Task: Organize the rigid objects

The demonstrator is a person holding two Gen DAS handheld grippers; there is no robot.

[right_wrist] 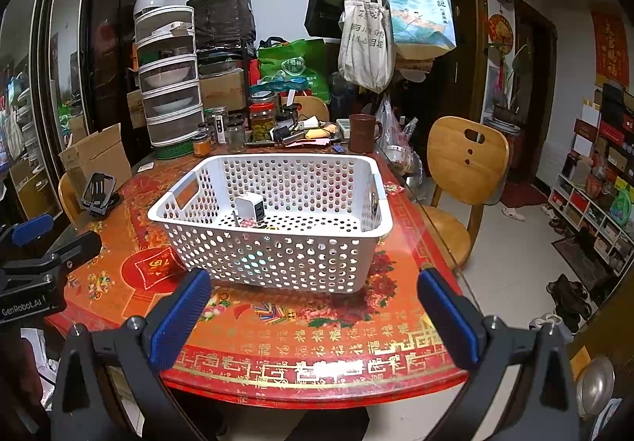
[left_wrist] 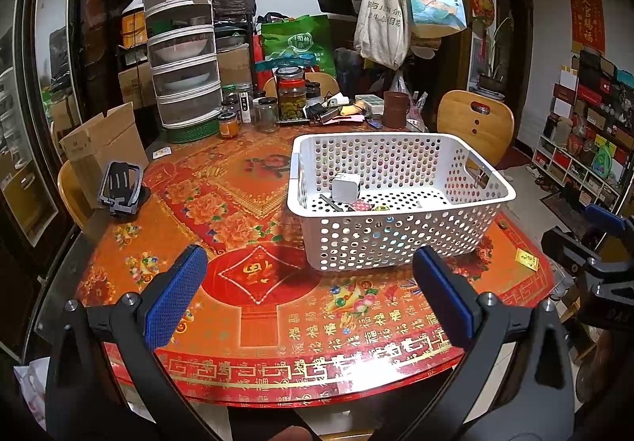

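Note:
A white perforated basket (left_wrist: 400, 239) stands on the red patterned table (left_wrist: 253, 203); it also shows in the right wrist view (right_wrist: 273, 258). Inside it lie a white charger cube (left_wrist: 345, 186), also in the right wrist view (right_wrist: 249, 206), and a few small items. A black phone stand (left_wrist: 121, 189) sits at the table's left edge, also in the right wrist view (right_wrist: 99, 193). My left gripper (left_wrist: 311, 292) is open and empty, near the front edge. My right gripper (right_wrist: 315, 316) is open and empty, in front of the basket.
Jars (left_wrist: 291, 92), a brown mug (left_wrist: 396, 110) and a stacked food cover (left_wrist: 184, 56) crowd the table's far side. A cardboard box (left_wrist: 101, 147) stands at the left. A wooden chair (right_wrist: 463, 171) stands right of the table. Bags hang on a coat stand (right_wrist: 368, 29).

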